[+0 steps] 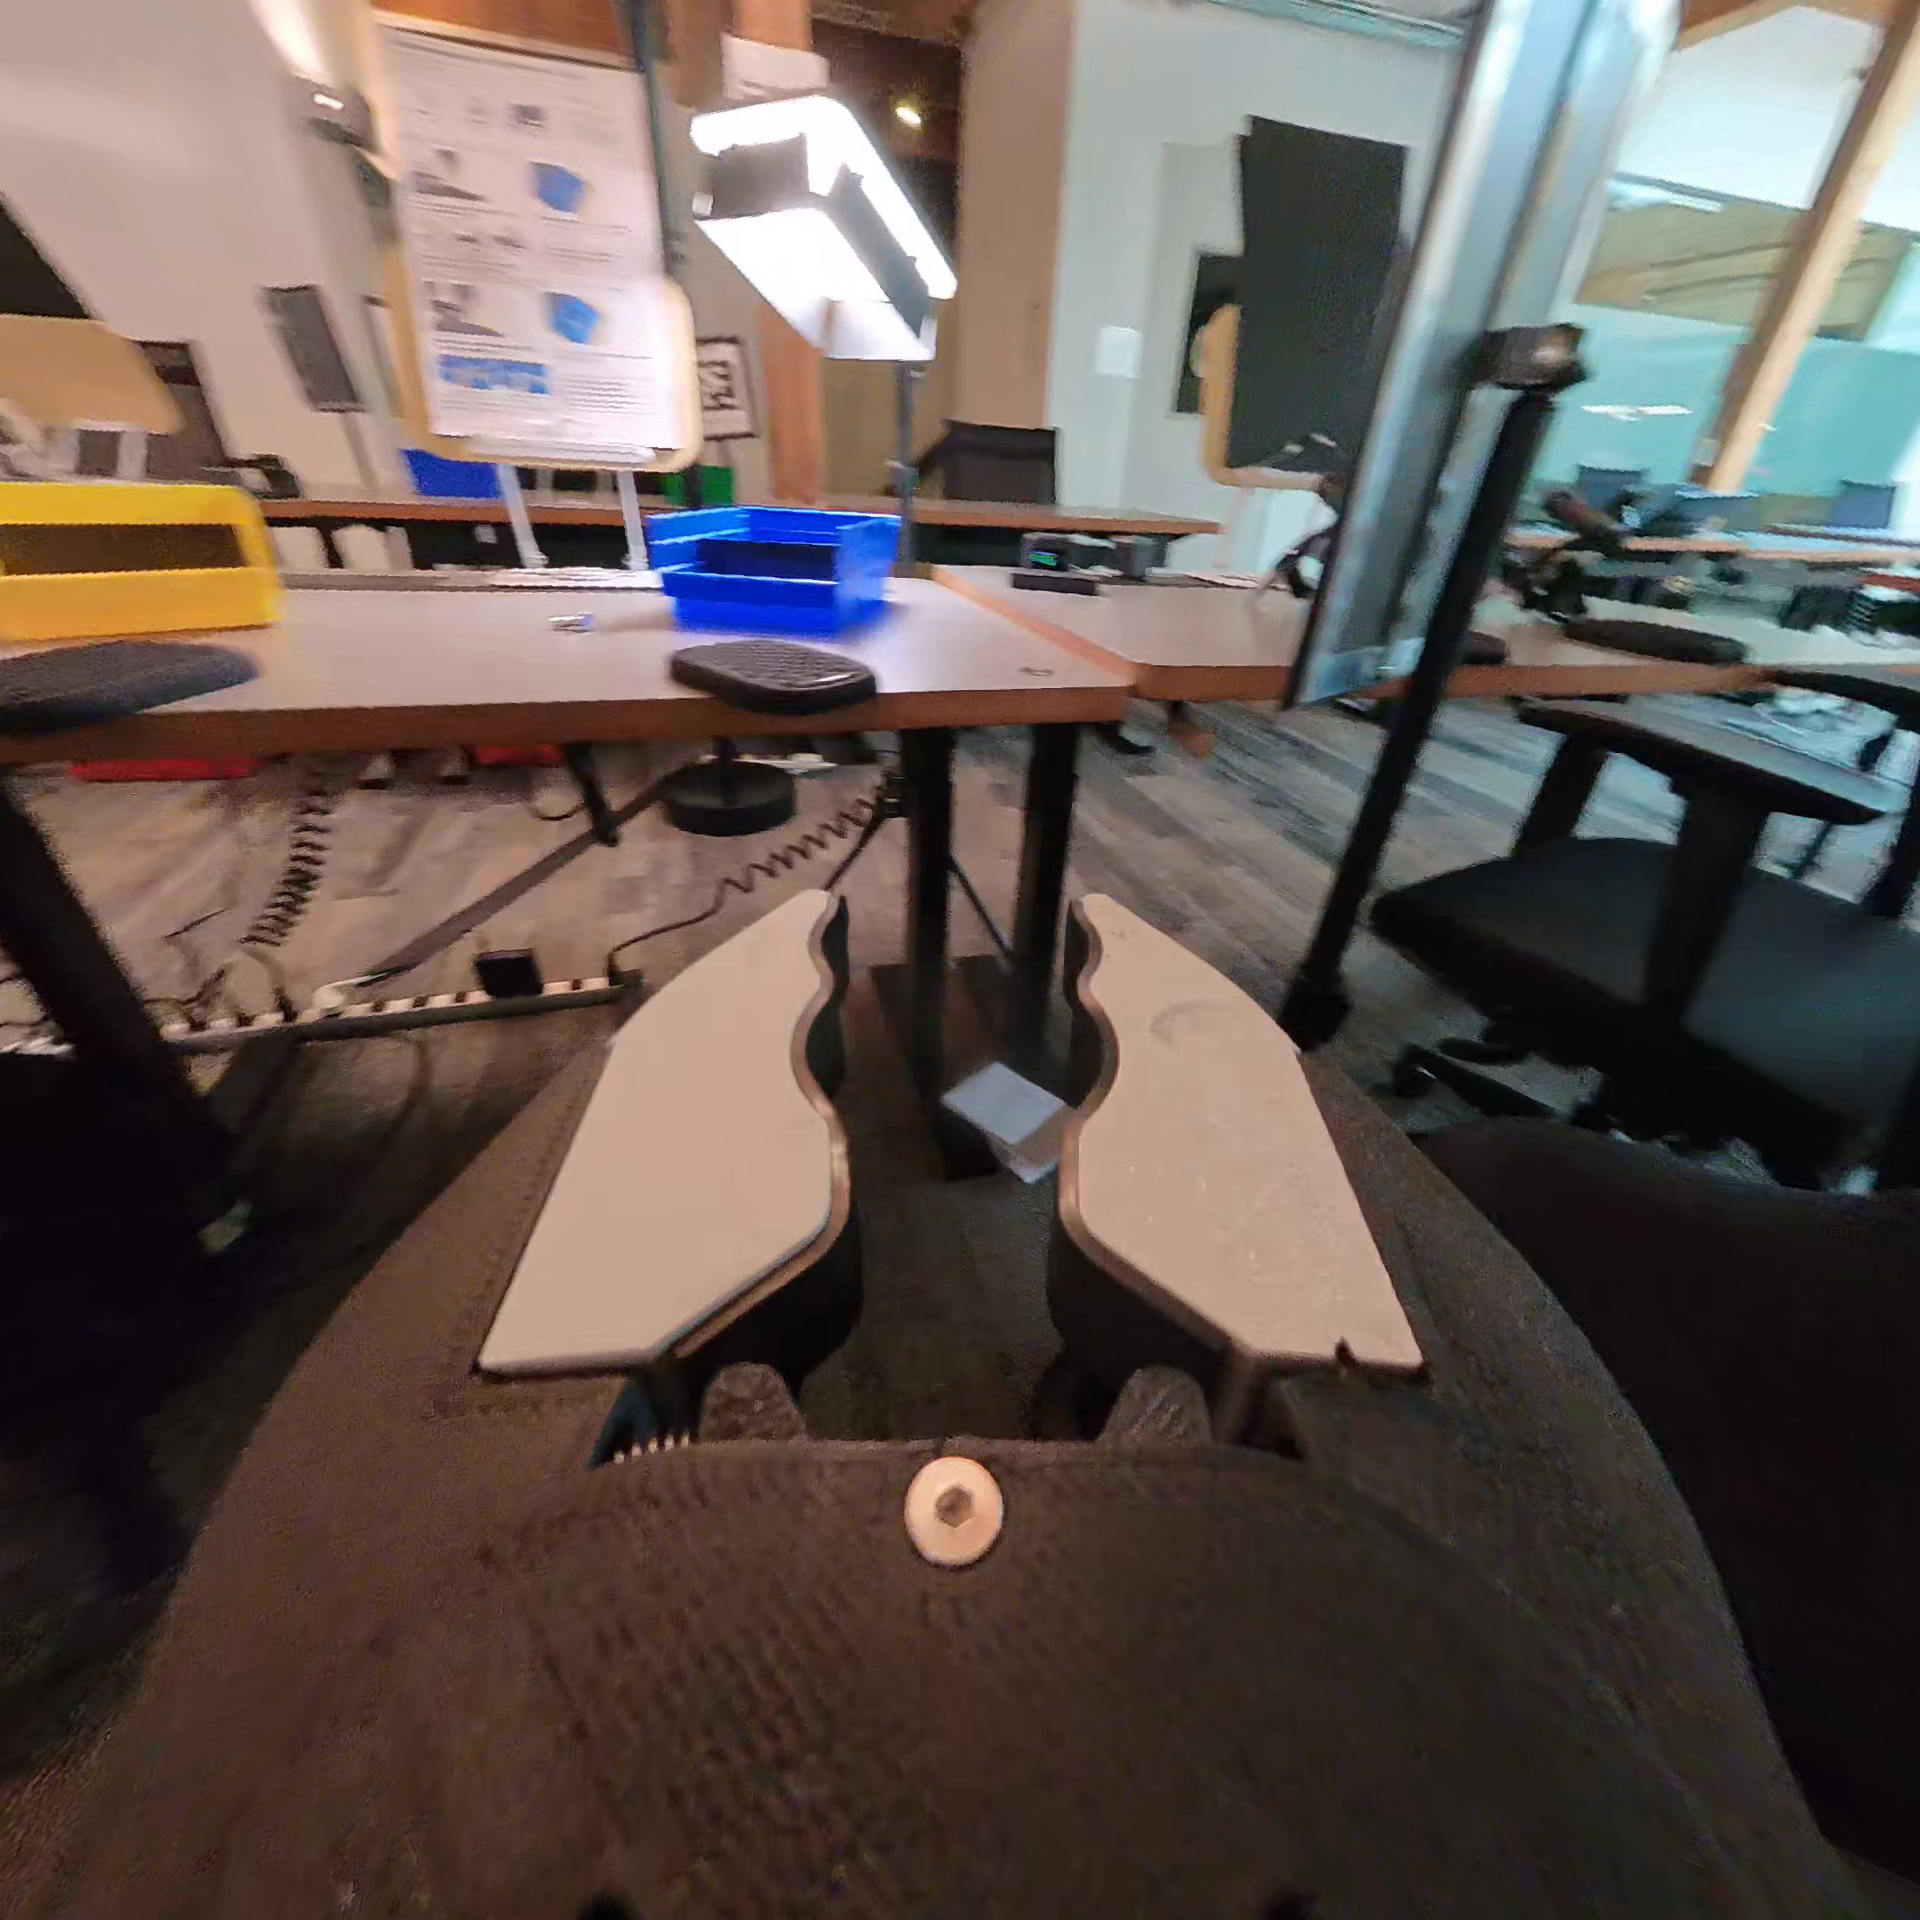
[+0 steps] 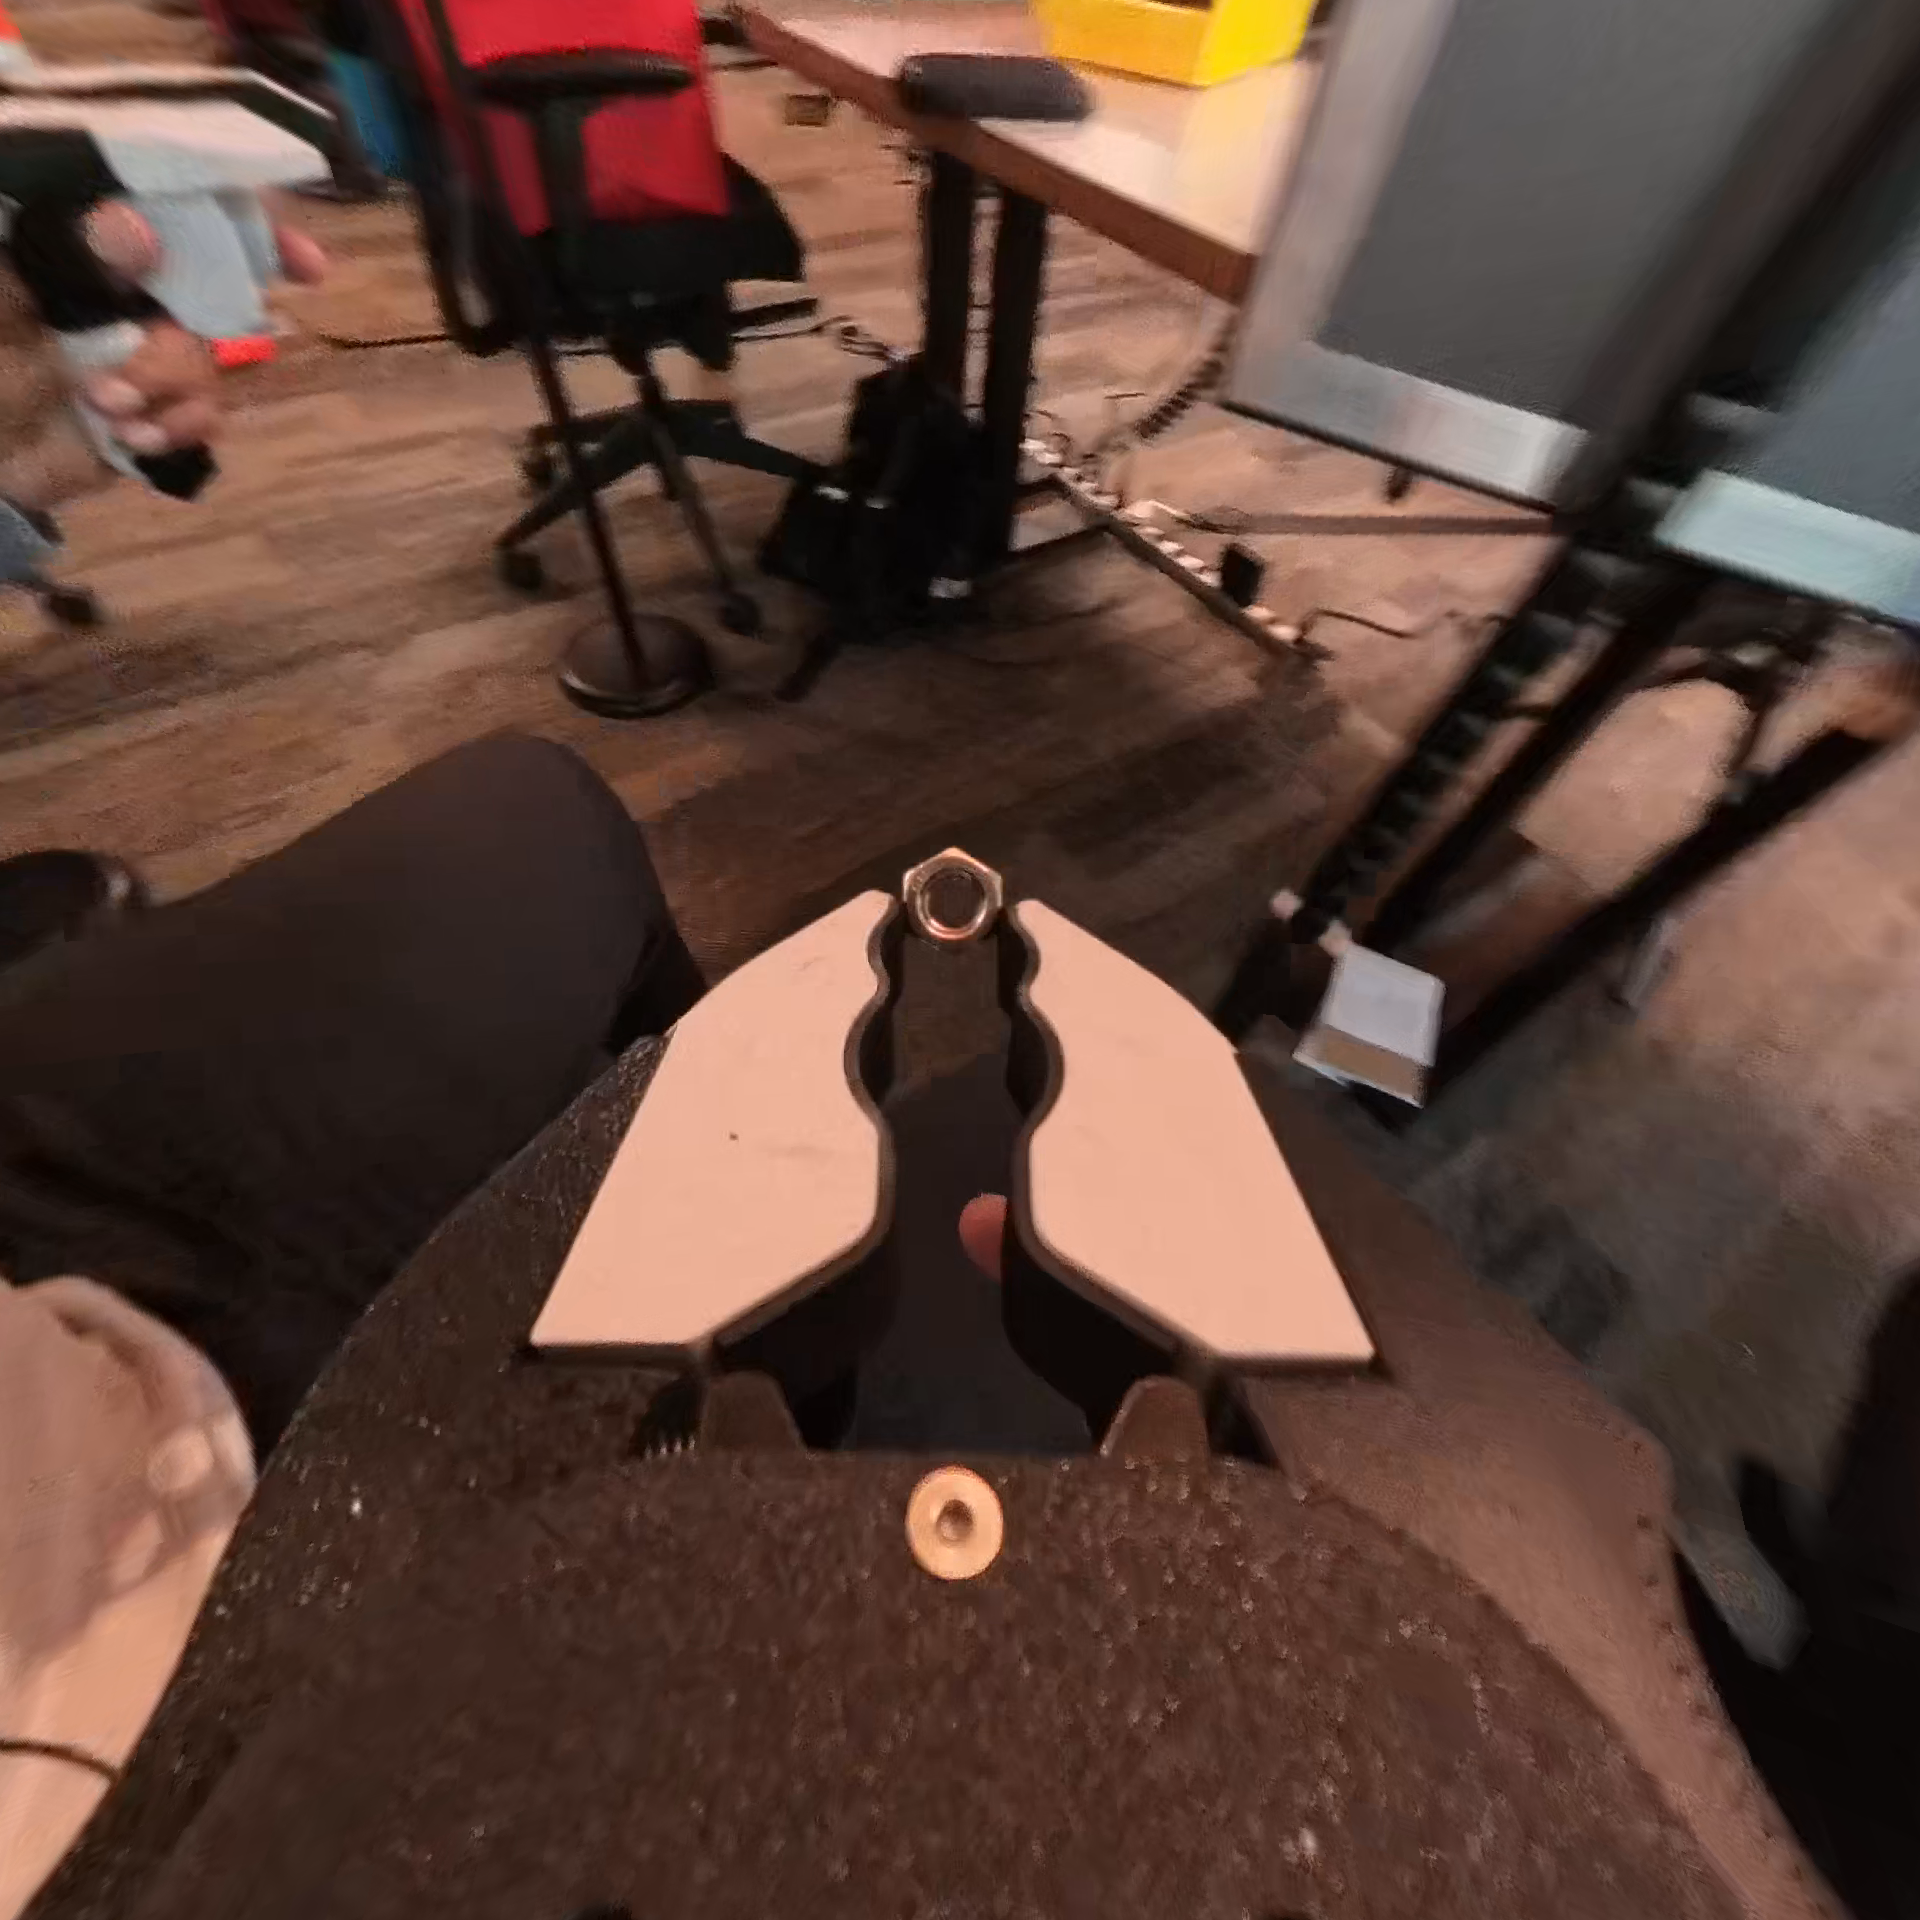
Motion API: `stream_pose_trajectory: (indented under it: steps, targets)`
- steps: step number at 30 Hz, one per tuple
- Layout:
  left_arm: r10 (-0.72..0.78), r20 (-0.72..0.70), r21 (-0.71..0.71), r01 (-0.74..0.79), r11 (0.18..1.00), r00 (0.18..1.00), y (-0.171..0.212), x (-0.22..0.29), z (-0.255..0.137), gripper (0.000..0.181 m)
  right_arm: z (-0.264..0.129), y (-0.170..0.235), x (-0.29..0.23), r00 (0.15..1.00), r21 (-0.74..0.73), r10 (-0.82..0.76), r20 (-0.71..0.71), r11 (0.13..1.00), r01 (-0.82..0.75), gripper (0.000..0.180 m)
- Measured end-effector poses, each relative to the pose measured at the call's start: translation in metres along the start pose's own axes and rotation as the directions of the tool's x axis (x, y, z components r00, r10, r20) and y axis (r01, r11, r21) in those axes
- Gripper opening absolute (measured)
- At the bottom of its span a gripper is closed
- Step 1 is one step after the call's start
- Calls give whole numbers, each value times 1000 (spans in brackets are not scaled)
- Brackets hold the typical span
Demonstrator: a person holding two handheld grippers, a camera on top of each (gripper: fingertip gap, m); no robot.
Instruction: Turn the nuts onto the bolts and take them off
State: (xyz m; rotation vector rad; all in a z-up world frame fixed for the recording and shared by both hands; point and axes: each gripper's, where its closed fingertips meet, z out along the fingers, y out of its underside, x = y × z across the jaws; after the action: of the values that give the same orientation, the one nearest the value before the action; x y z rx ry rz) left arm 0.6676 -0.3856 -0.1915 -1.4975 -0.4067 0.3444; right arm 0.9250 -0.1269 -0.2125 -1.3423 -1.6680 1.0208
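My right gripper (image 2: 952, 916) is shut on a silver hex nut (image 2: 951, 906), pinched at the fingertips with its hole facing the camera. It is held low, over the floor, next to a person's dark-clad leg (image 2: 312, 1018). My left gripper (image 1: 951, 935) is open and empty, held below table height and pointing at the table's black legs (image 1: 930, 894). A small silver part (image 1: 574, 622), perhaps a bolt, lies on the far table top near a blue bin (image 1: 774, 569). It is too blurred to tell more.
A yellow bin (image 1: 125, 561) stands at the table's left, and black pads (image 1: 774, 675) lie at its front edge. Black office chairs (image 1: 1662, 935) are on the right. A power strip and cables (image 1: 416, 1003) lie on the floor. A red-backed chair (image 2: 603, 208) and a seated person (image 2: 135, 312) are farther off. One gripper's finger ends stand about 35 cm off the other's.
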Motion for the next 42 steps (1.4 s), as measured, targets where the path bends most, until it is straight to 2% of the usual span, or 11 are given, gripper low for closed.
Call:
stream_pose_trajectory:
  steps: [5,9,12,15,18,21,24,27,34,42]
  targets:
    - [-11,175,41,4,999,984,55,-72,-46,39,148,-16,-52,966,-19,-73,246,997,80,18]
    - [13,347,23,-23,999,938,100,-145,-87,40,287,-27,-106,921,61,-146,361,989,133,17]
    - [41,446,3,-48,999,894,100,-195,-114,40,371,-59,-146,888,135,-174,426,983,127,17]
    - [80,475,-45,-67,997,876,69,-227,-132,41,416,-107,-169,877,196,-184,443,975,106,17]
    - [93,477,-73,-66,995,874,15,-243,-142,41,422,-152,-172,876,184,-130,464,982,48,17]
    - [62,459,-78,-30,997,886,-34,-243,-135,41,405,-178,-155,889,169,-100,446,985,26,17]
    - [8,426,-38,9,999,905,-67,-227,-112,41,378,-178,-127,907,156,-49,419,988,-19,17]
    - [44,388,-14,-42,999,921,-81,-209,-78,41,358,-162,-96,934,144,-11,356,989,-43,17]
    - [35,214,-46,-25,999,976,-47,-227,33,44,360,-115,-29,980,83,101,171,990,-116,18]
    - [44,24,-77,-42,996,999,68,-300,149,42,424,-92,43,989,31,129,-75,991,-127,17]
